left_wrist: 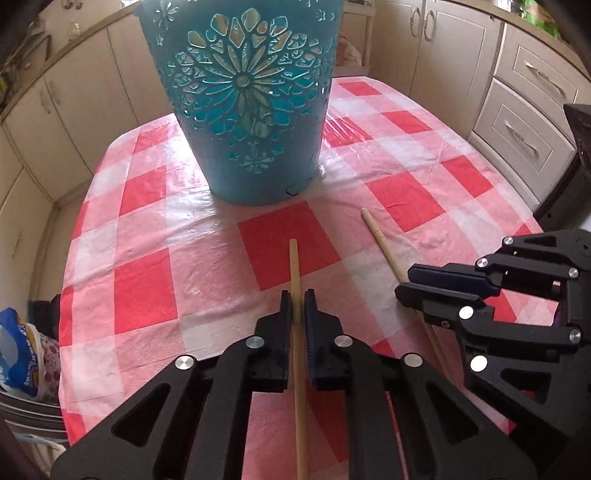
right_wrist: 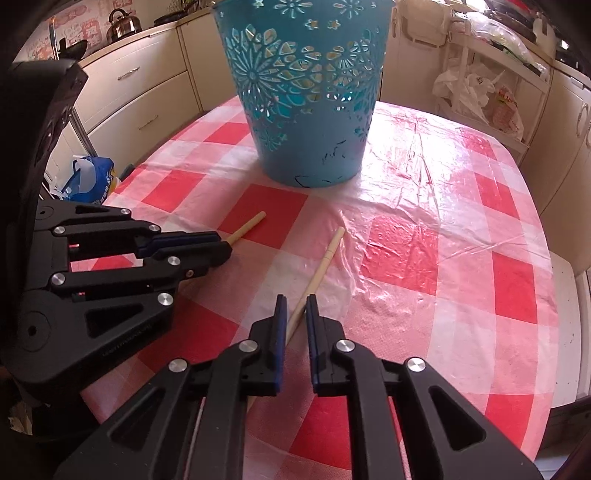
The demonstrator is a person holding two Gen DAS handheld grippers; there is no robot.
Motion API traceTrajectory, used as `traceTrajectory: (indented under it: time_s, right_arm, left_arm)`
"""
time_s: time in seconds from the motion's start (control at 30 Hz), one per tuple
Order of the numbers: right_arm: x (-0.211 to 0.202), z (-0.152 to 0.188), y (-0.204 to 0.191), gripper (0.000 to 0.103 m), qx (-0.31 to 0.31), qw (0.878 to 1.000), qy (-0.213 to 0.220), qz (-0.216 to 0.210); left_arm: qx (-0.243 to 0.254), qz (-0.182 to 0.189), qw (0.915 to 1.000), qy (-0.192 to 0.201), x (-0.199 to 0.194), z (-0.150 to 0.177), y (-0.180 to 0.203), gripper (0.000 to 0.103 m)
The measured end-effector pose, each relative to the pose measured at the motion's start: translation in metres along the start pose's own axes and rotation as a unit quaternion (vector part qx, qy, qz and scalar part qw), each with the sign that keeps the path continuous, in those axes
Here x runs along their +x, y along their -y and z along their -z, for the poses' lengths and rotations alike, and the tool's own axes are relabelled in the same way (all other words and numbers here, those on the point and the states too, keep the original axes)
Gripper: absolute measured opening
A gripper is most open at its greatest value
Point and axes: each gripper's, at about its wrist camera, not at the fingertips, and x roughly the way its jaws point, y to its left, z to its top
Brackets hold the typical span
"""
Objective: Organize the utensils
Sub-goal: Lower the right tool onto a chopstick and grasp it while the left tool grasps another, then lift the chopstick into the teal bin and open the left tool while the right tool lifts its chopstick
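Cream kitchen cabinets (left_wrist: 524,92) w/ drawers, kettle (right_wrist: 123,24) on counter, daylight.

Both cams are fisheye, mounted just behind each gripper, looking fwd and steeply down along its fingers at a table w/ red-white checked cloth (left_wrist: 207,236), at close range.

Left wrist cam: own left gripper (left_wrist: 298,306) fills the bottom centre; right gripper (left_wrist: 404,282) enters at right edge.

Right wrist cam: own right gripper (right_wrist: 294,310) at bottom centre; left gripper (right_wrist: 221,243) enters from the left.

Shared: the turquoise cut-out basket (left_wrist: 243,96) at top centre of both, two wooden sticks, the cloth, cabinets round the edges.
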Motion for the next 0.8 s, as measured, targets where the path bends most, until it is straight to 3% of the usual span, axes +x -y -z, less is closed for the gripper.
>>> traceTrajectory:
  time_s: [0.07,0.1,0.13,0.27,0.37,0.5,0.57,0.8]
  right_arm:
    - [0.001,-0.001,-0.006,0.012,-0.025,1.000,-0.005,0.011]
    - [0.002,-0.001,-0.007,0.012,-0.028,0.999,-0.006,0.013]
    - [0.002,-0.002,-0.007,0.011,-0.027,1.000,-0.005,0.012]
    - [-0.005,0.005,0.014,0.006,0.048,0.998,0.027,-0.038]
    - [-0.012,0.011,0.031,0.006,0.099,0.991,0.071,-0.063]
    - [-0.012,0.013,0.044,0.006,0.136,0.984,0.091,-0.069]
    - [-0.014,0.013,0.048,0.006,0.143,0.983,0.096,-0.071]
    - [-0.016,0.014,0.062,0.006,0.175,0.974,0.110,-0.096]
  left_arm:
    - [0.023,-0.015,0.9996,-0.005,0.000,-0.002,0.002,0.019]
    - [0.025,-0.002,0.9996,-0.011,0.000,-0.005,0.002,0.006]
    - [0.020,0.013,0.9996,-0.015,-0.001,-0.006,-0.001,0.005]
    - [-0.033,0.023,0.9976,0.056,-0.034,-0.005,-0.027,0.004]
    - [-0.066,0.035,0.9879,0.136,-0.074,-0.009,-0.052,0.004]
    - [-0.086,0.033,0.9636,0.251,-0.130,-0.032,-0.075,0.004]
    - [-0.094,0.037,0.9475,0.304,-0.152,-0.049,-0.082,0.004]
    - [-0.111,0.039,0.8992,0.421,-0.172,-0.112,-0.087,0.004]
